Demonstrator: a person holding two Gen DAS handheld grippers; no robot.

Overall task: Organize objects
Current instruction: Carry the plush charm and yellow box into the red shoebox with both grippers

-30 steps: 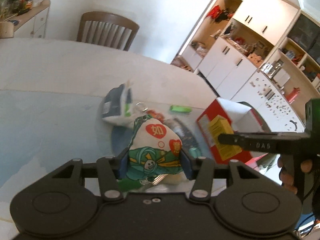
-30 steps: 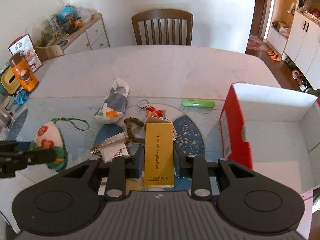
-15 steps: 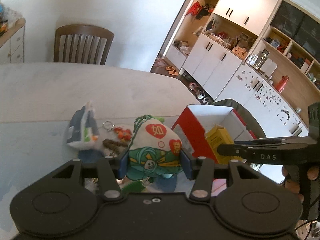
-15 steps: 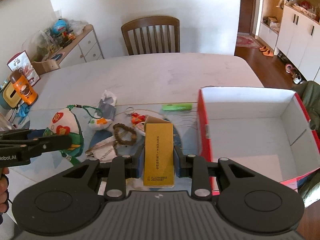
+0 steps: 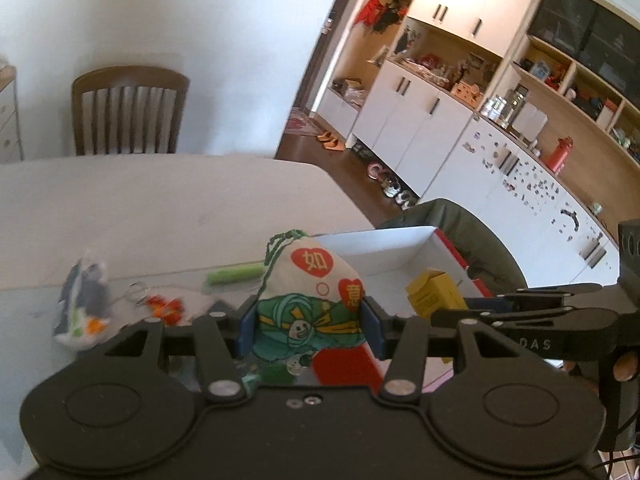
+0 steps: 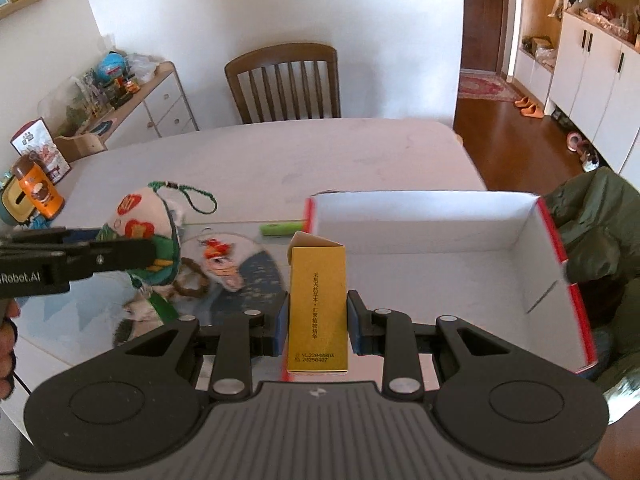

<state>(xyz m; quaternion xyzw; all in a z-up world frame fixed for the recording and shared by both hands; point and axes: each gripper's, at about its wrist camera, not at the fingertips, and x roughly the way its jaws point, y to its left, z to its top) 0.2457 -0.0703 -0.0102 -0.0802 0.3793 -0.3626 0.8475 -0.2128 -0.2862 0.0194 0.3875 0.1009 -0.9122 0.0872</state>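
My left gripper (image 5: 309, 330) is shut on a white and green cloth pouch (image 5: 312, 300) with red hearts and a green cord, held just left of the red box with a white inside (image 5: 384, 248). The right gripper (image 6: 317, 322) is shut on an upright yellow carton (image 6: 318, 300), held over the box's left wall (image 6: 420, 256). In the right wrist view the pouch (image 6: 140, 232) hangs left of the carton, above the table. From the left wrist view the yellow carton (image 5: 434, 296) sits over the box's inside.
On the table lie a green tube (image 6: 282, 229), a patterned pouch (image 5: 82, 308), an orange keyring charm (image 5: 162, 306), a brown bead bracelet (image 6: 192, 284) and papers. A wooden chair (image 6: 286, 80) stands beyond the table. A dark green jacket (image 6: 592, 232) lies right of the box.
Both grippers have moved right toward the box with their loads. The yellow carton now stands over the box's left wall, and the cloth pouch is closer to the box.
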